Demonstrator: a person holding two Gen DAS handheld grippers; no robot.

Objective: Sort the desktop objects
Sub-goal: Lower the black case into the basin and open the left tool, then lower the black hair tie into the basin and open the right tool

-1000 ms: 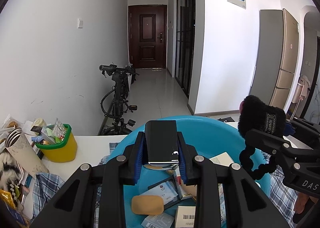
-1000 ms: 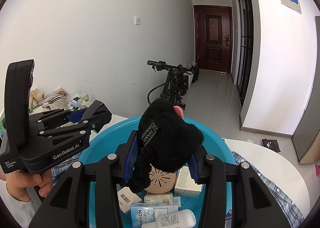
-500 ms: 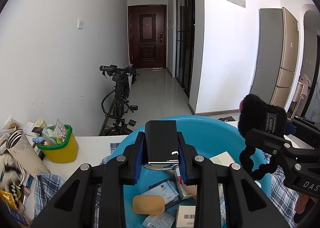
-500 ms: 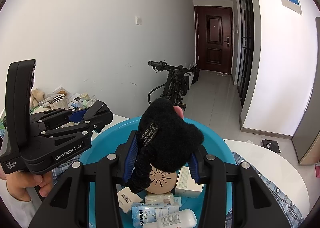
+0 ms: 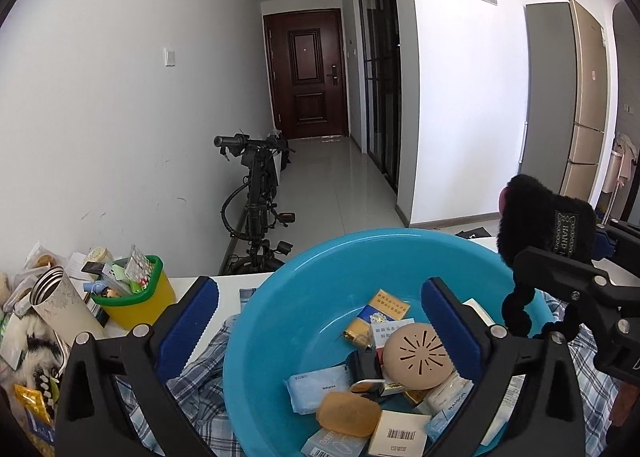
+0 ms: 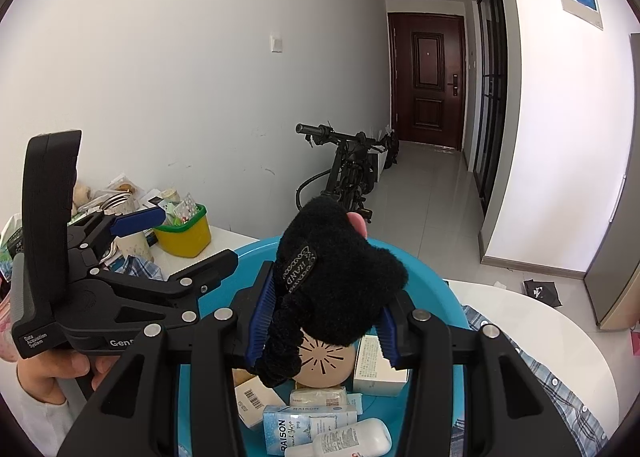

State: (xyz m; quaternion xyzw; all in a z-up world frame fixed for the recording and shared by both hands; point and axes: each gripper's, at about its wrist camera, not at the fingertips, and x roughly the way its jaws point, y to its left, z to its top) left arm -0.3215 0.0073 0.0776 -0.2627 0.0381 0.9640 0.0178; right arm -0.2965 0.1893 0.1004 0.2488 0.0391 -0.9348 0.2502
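Note:
A blue plastic basin [image 5: 304, 297] on a checked cloth holds several small items: boxes, a tan round puff case [image 5: 418, 351], an amber soap bar [image 5: 348, 413]. My left gripper [image 5: 320, 321] is open and empty over the basin's near side. A small black box [image 5: 362, 363] lies in the basin below it. My right gripper [image 6: 322, 321] is shut on a black fluffy scrunchie [image 6: 332, 289] and holds it above the basin [image 6: 424, 281]. The scrunchie also shows at the right in the left wrist view [image 5: 544, 221].
A yellow cup with a green rim [image 5: 134, 299], full of small items, stands at the left on the white table, next to a metal tumbler [image 5: 60, 303] and a pile of clutter. A bicycle [image 5: 256, 201] leans on the wall beyond the table.
My left gripper has opened and let go of the black box, which now lies in the basin. The right gripper still holds the scrunchie in about the same place.

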